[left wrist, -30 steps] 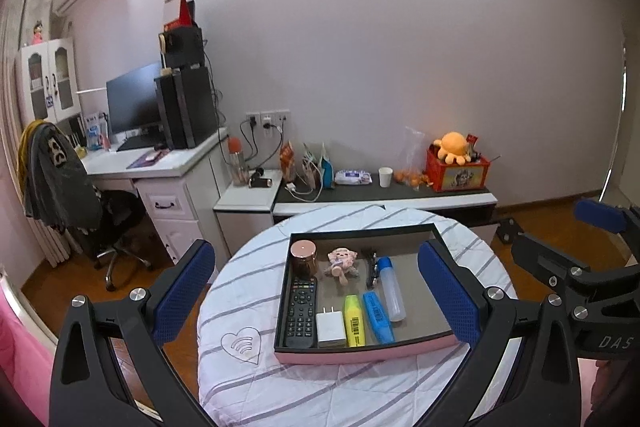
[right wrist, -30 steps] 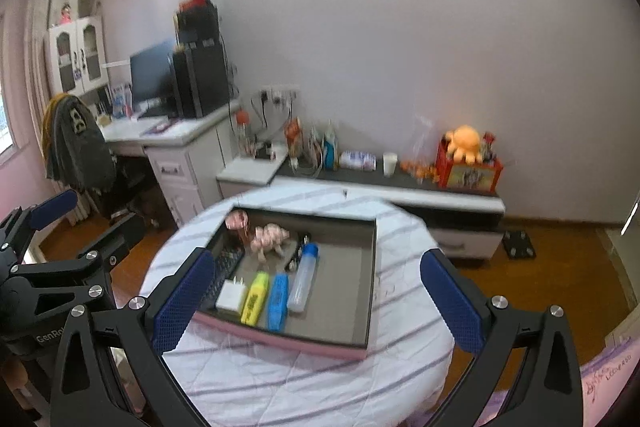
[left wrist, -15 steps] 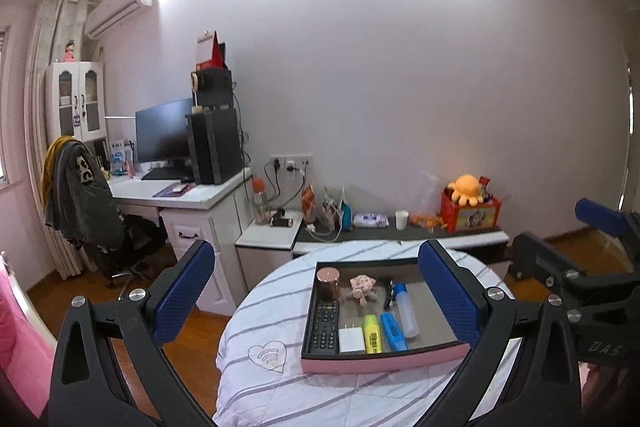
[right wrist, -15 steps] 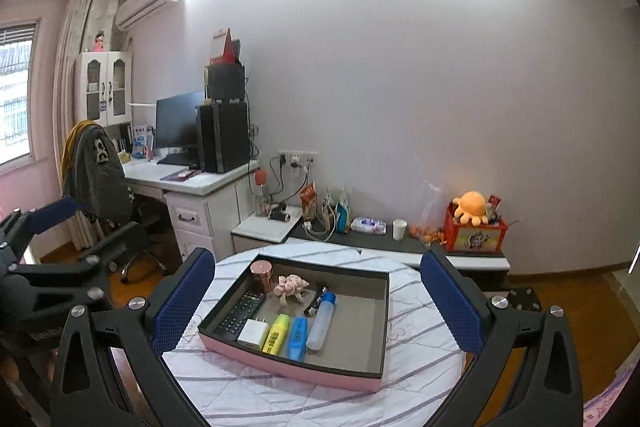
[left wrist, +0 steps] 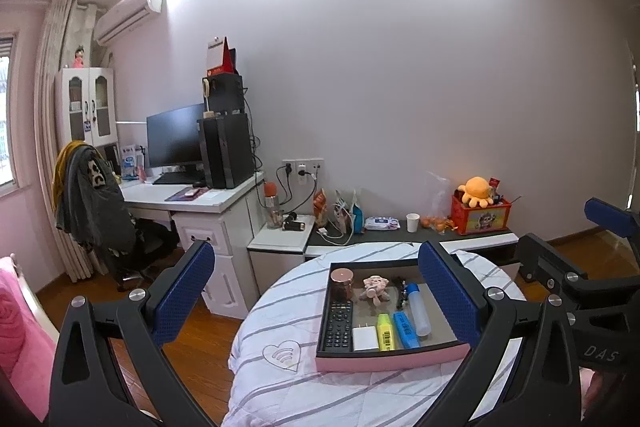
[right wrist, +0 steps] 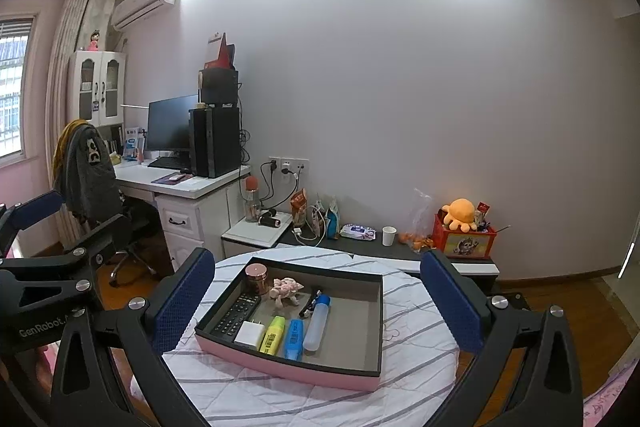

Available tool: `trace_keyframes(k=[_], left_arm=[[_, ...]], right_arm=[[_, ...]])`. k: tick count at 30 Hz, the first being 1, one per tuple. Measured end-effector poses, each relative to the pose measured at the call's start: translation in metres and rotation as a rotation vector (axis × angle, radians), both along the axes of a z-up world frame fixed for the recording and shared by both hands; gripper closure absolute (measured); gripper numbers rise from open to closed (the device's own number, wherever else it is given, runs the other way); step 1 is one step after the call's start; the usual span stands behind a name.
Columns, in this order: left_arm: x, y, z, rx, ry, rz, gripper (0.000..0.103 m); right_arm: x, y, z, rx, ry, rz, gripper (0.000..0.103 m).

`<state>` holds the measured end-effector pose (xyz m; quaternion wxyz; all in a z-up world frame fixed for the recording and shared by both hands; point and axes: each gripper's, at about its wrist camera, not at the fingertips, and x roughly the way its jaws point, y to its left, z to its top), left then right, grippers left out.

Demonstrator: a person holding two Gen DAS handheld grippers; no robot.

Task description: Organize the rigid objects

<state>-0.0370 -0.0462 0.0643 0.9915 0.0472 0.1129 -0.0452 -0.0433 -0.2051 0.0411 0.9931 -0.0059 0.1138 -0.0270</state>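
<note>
Bedroom worktop (right wrist: 416, 359): tray (right wrist: 288, 367) sitting loaded, both tongs standing open and empty.

Tray is resting near the middle of the round, stripe-covered worktop, pink outside and dark inside. Lying in its left half are a black remote (right wrist: 236, 313), a white charger (right wrist: 249, 333), a yellow highlighter (right wrist: 273, 334), a blue highlighter (right wrist: 293, 339) and a pale bottle (right wrist: 317, 323), side by side; a copper jar (right wrist: 256, 278) and a pink figurine (right wrist: 286, 290) are standing behind them. Left tongs (left wrist: 316, 301) and right tongs (right wrist: 316, 301) are hovering well above, gripping nothing. Judgement: sorting is appearing nearly done. When adjusting any item, be lowering straight down and closing across its narrow side, avoiding neighbours.
</note>
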Motion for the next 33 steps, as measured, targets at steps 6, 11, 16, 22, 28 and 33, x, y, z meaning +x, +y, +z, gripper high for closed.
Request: trace_keyframes(k=[6,11,16,22,28,33], left_arm=[[0.002,0.001,-0.001,-0.001,0.007,0.001,0.000],[0.002,0.002,-0.002,-0.009,0.014,-0.005,0.000],[0.005,0.001,-0.005,-0.003,0.022,-0.007,0.000],[0.007,-0.002,-0.011,0.008,0.035,-0.010,0.000],[0.014,-0.006,-0.015,0.019,0.054,-0.009,0.000],[0.020,-0.012,-0.018,0.027,0.072,-0.014,0.000]], right_arm=[[0.000,0.003,0.000,-0.006,-0.002,-0.023,0.000],[-0.004,0.003,0.000,-0.005,-0.006,-0.044,0.000],[-0.004,0.002,-0.001,-0.010,-0.002,-0.055,0.000],[-0.003,-0.002,-0.001,0.006,0.011,-0.056,0.000],[-0.001,-0.005,-0.004,0.003,0.032,-0.045,0.000],[0.004,-0.010,-0.006,0.010,0.049,-0.047,0.000]])
